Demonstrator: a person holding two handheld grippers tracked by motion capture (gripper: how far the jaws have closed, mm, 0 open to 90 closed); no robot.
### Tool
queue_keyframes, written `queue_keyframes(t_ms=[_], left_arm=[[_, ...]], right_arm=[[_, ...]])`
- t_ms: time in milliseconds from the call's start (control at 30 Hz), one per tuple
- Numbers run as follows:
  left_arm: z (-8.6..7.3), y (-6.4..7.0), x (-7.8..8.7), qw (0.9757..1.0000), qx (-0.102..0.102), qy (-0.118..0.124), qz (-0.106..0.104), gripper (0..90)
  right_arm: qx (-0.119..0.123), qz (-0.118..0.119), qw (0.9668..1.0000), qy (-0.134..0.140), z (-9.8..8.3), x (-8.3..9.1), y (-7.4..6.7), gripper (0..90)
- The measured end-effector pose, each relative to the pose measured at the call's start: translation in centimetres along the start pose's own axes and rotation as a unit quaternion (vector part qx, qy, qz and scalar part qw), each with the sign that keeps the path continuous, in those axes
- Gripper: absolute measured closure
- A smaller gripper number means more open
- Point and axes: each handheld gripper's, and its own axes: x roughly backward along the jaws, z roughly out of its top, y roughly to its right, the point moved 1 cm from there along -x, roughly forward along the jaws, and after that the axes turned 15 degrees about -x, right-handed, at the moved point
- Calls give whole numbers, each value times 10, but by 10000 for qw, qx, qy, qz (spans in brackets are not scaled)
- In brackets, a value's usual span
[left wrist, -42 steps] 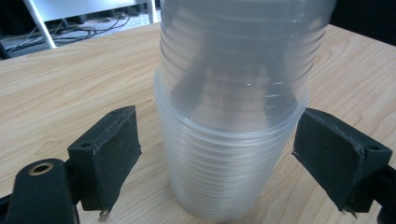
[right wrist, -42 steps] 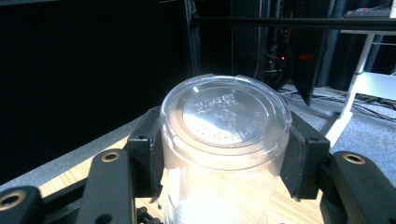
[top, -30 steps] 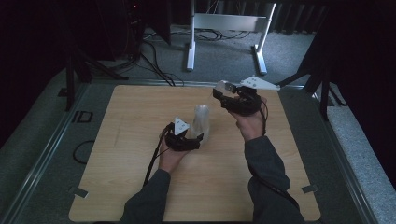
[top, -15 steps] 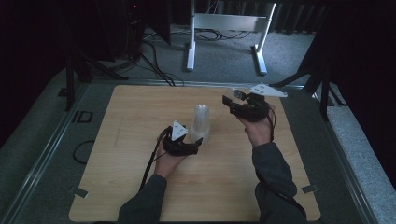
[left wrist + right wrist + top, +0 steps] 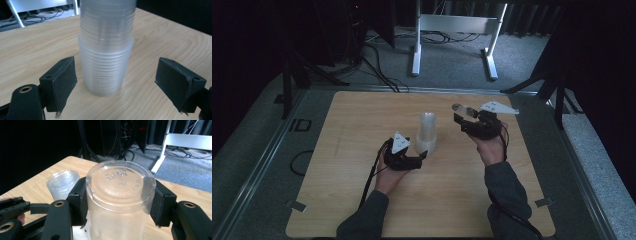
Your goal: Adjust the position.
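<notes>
Evidently the left tool (image 5: 117,82), its jaws spread and just closing in around the upside-down stack of clear plastic cups (image 5: 106,50) standing mid-desk (image 5: 362,125), was set to steady it, while the right tool (image 5: 120,202) pinched a single cup (image 5: 120,197) off to the stack's right.

A: Item one, the desk (image 5: 362,200)?
B: Pale wood with a fine lengthwise grain, smooth, matt.

A: The stack of cups (image 5: 106,50)?
B: Thin clear plastic, ribbed with fine rings, slightly cloudy, soft sheen.

A: The single cup (image 5: 120,202)?
B: The same clear plastic; its base is glossy, with raised moulded lettering.

A: The right gripper (image 5: 120,205)?
B: Matt black plastic, jaws faced with dull, rubbery-looking pads, brass-coloured metal rings at the pivots.

A: The left gripper (image 5: 117,85)?
B: The same: matt black, pads faintly grainy.

A: The floor (image 5: 452,70)?
B: Grey carpet, rough.
</notes>
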Motion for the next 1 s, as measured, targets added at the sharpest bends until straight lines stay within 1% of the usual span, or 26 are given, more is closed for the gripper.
queue_keyframes(t_ms=[133,233,333,367,467,600,733,767,800,933,967,1000], left_arm=[[2,5,3,9999,-15,119,-79,193],[4,7,5,9998,-46,140,-143,195],[5,8,5,9998,-57,134,-140,199],[8,10,6,9998,-102,133,-107,206],[10,11,8,9997,-147,153,-119,217],[14,14,9,9994,-211,208,-171,231],[15,15,8,9993,-221,219,-194,235],[16,17,8,9992,-245,231,-233,235],[17,18,8,9991,-266,228,-248,239],[18,19,7,9990,-264,241,-280,240],[19,20,6,9988,-265,256,-315,240],[19,20,6,9987,-273,261,-335,270]], right_arm=[[-11,-4,10000,-79,-9,0,1,416],[-56,-2,9999,-141,-17,-2,2,415],[-72,-5,9998,-190,-22,-4,3,415],[-133,24,9996,-234,-27,-5,5,416],[-148,4,9995,-279,-30,-6,6,416],[-255,68,9991,-342,-37,-8,8,416],[-266,67,9989,-379,-41,-9,7,416],[-266,67,9989,-379,-41,-9,7,416],[-292,80,9987,-417,-47,-9,7,416],[-291,96,9986,-436,-49,-9,6,415],[-307,103,9985,-450,-50,-9,6,415],[-423,195,9979,-440,-52,-9,6,415]])
